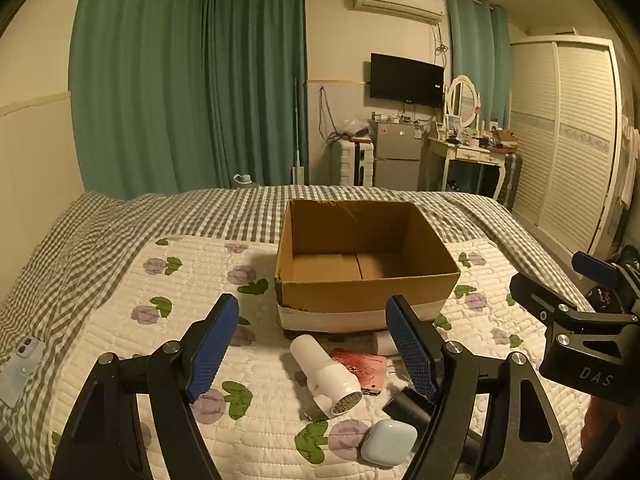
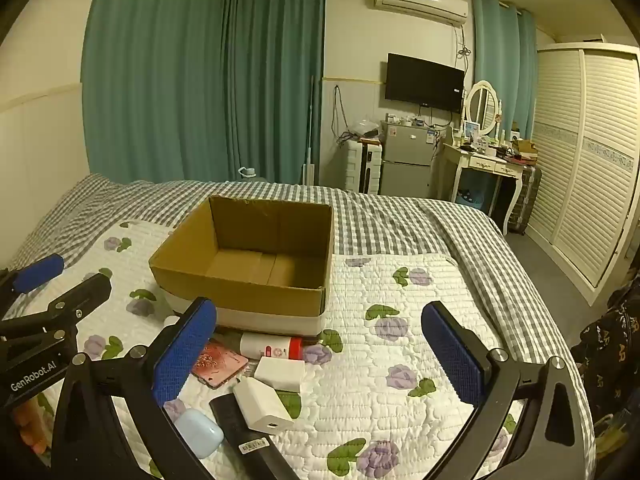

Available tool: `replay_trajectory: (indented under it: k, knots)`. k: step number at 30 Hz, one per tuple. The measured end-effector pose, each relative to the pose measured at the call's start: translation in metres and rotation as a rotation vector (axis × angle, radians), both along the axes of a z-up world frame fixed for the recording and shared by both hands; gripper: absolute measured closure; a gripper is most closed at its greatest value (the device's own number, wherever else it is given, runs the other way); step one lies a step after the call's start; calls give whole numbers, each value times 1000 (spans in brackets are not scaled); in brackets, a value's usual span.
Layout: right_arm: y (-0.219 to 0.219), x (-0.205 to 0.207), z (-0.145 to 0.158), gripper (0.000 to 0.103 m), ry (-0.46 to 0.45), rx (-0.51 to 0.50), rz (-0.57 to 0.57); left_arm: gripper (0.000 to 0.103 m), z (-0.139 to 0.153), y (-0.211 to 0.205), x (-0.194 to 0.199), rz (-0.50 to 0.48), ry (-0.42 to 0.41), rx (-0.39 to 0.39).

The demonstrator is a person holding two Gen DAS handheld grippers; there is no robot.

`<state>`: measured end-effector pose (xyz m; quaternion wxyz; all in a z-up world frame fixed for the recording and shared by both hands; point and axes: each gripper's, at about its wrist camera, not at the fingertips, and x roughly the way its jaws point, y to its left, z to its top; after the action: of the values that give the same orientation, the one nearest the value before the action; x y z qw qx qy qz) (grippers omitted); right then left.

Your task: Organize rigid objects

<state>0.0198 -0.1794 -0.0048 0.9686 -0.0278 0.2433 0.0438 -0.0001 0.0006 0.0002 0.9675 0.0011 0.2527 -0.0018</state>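
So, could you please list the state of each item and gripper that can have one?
Cardboard box: open, empty.
Left gripper: open, holding nothing.
Right gripper: open, holding nothing.
Light blue earbuds case: closed, lying on quilt.
White bottle with red cap: capped, lying on its side.
Television: screen dark.

Light: dim, warm yellow indoor cast, overhead source unseen | Shadows: soft, cast left of cardboard box and inside its right wall | Glare: faint sheen on air conditioner | Distortion: strong fisheye bending, black vignette at corners | Sharpness: slightly soft, far dresser clutter unresolved
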Motion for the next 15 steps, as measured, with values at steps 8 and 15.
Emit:
replay_trajectory:
  k: [8,15]
  knots:
    - [0,1,1,0,11,0,4,24,-3,4,4,10,6,13]
    - [5,0,0,0,18,-14,12,24,-6,5,3,11,8,15]
